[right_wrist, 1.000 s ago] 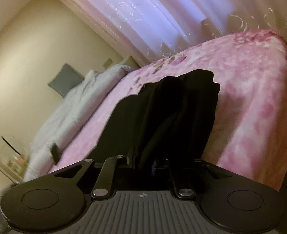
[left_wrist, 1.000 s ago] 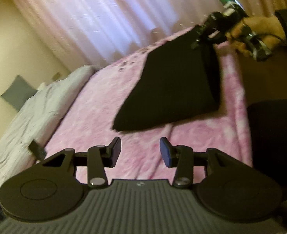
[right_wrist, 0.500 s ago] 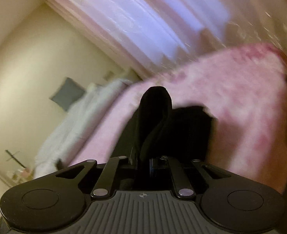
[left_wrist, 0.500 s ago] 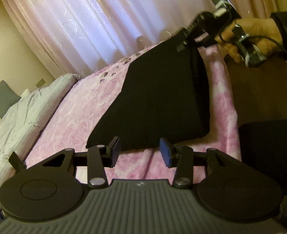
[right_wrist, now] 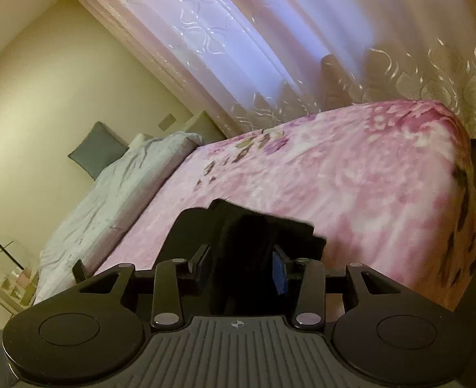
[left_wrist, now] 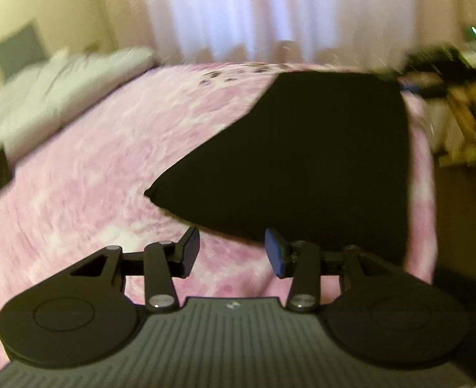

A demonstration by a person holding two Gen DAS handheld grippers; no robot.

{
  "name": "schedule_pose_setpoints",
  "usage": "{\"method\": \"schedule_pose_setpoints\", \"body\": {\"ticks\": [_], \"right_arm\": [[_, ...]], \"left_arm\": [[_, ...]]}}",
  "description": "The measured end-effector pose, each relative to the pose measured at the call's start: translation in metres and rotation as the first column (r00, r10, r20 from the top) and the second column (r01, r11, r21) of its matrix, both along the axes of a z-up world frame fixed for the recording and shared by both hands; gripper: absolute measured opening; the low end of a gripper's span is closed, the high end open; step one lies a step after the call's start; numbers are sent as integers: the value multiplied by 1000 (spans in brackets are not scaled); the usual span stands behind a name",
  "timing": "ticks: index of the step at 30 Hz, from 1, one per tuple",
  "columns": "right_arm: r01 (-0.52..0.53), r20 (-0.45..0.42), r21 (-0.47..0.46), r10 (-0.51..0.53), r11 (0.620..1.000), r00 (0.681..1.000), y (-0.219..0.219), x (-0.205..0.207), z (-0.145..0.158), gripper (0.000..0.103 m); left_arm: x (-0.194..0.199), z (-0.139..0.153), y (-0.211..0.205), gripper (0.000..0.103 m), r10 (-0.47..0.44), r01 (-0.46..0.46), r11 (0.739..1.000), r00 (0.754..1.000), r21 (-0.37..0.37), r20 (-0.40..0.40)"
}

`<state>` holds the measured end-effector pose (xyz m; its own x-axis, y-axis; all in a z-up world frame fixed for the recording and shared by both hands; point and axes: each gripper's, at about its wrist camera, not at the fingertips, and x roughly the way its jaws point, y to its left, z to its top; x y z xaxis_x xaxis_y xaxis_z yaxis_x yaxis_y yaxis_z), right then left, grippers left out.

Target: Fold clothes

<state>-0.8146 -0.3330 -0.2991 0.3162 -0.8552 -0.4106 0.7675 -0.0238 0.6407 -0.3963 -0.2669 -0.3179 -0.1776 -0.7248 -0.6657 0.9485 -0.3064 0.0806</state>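
Observation:
A black garment (left_wrist: 302,161) lies folded on the pink flowered bedspread (left_wrist: 92,177), with one corner pointing left. My left gripper (left_wrist: 232,252) hovers open just in front of its near edge, nothing between its blue pads. In the right wrist view a bunched part of the black garment (right_wrist: 247,236) sits between the fingers of my right gripper (right_wrist: 241,270). Those jaws are opening and the pads stand clear of the cloth. In the left wrist view the right gripper (left_wrist: 432,59) is a blur at the garment's far right corner.
A white duvet (right_wrist: 115,194) and a grey cushion (right_wrist: 97,148) lie at the head of the bed, on the left. Sheer curtains (right_wrist: 270,48) hang behind the bed. The bed's right edge (right_wrist: 464,210) drops off to dark floor. A small black object (left_wrist: 0,168) lies by the duvet.
The right jaws were shut on the lifted black cloth and have parted; the cloth has sunk toward the bed. The left gripper rolled level and closed in on the garment's near edge.

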Motion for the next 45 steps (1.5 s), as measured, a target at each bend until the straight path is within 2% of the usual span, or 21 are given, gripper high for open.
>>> {"method": "schedule_pose_setpoints", "body": {"ticks": [2,4,5,8,11,13,16,19,21,23,27,28,30,32,35,38,39,40,42,45], "right_arm": [[-3,-25,8,3,1000,1000,-6,0,0,41],[-5,-60,20,6,1000,998,-12,4,-1,25],[-8,-82,27,11,1000,997,-15,6,-1,22],[-41,-131,20,43,999,990,-19,9,4,12],[-73,-130,-69,64,995,989,-18,2,27,11],[-49,-158,-97,34,994,987,-12,0,29,11],[-14,-149,-15,12,1000,989,-14,-8,2,12],[-15,-99,49,20,999,995,-19,-17,-18,16],[-11,-132,34,15,999,991,-16,-16,-9,34],[17,-199,-10,-19,1000,980,-5,-11,4,59],[-41,-346,-114,-1,993,938,29,14,31,60],[-89,-384,-144,28,986,923,39,28,36,60],[-238,-409,-167,152,957,900,55,58,45,60],[-420,-400,-138,338,897,852,60,94,46,60],[-649,-425,-54,571,759,703,60,154,35,60],[-751,-489,87,685,655,540,59,200,9,60],[-759,-520,135,698,637,493,61,209,-2,60],[-757,-552,179,701,629,452,65,215,-13,59],[-750,-604,206,684,629,408,77,214,-27,54],[-739,-610,210,677,640,412,85,205,-30,53]], "left_arm": [[12,-3,-21,40,47,-45,999,995,24,-87],[21,-9,-41,40,74,-67,997,985,48,-154],[21,-12,-50,40,76,-67,996,983,57,-167],[17,-18,-70,40,60,-48,996,982,71,-180],[9,-23,-80,40,36,-23,997,983,72,-182],[5,-26,-81,40,26,-13,997,983,73,-179],[2,-34,-81,40,20,-5,996,986,88,-163],[5,-39,-79,41,26,-10,995,986,101,-163],[8,-36,-75,41,35,-19,995,987,99,-154],[10,-31,-68,41,35,-22,995,988,92,-148],[8,-19,-46,40,-10,22,998,985,66,-174],[6,-18,-42,41,-31,42,997,984,61,-173],[-1,-20,-41,40,-57,68,995,987,69,-153],[-3,-25,-44,40,-60,73,994,988,86,-142],[2,-37,-54,42,-37,53,992,990,112,-135],[9,-48,-64,48,-24,34,993,995,113,-92],[13,-51,-67,52,-23,35,992,995,119,-102],[18,-54,-71,61,-20,35,992,993,125,-114],[27,-58,-78,69,-16,33,991,991,128,-132],[37,-61,-86,69,-17,39,990,987,134,-161]]}}
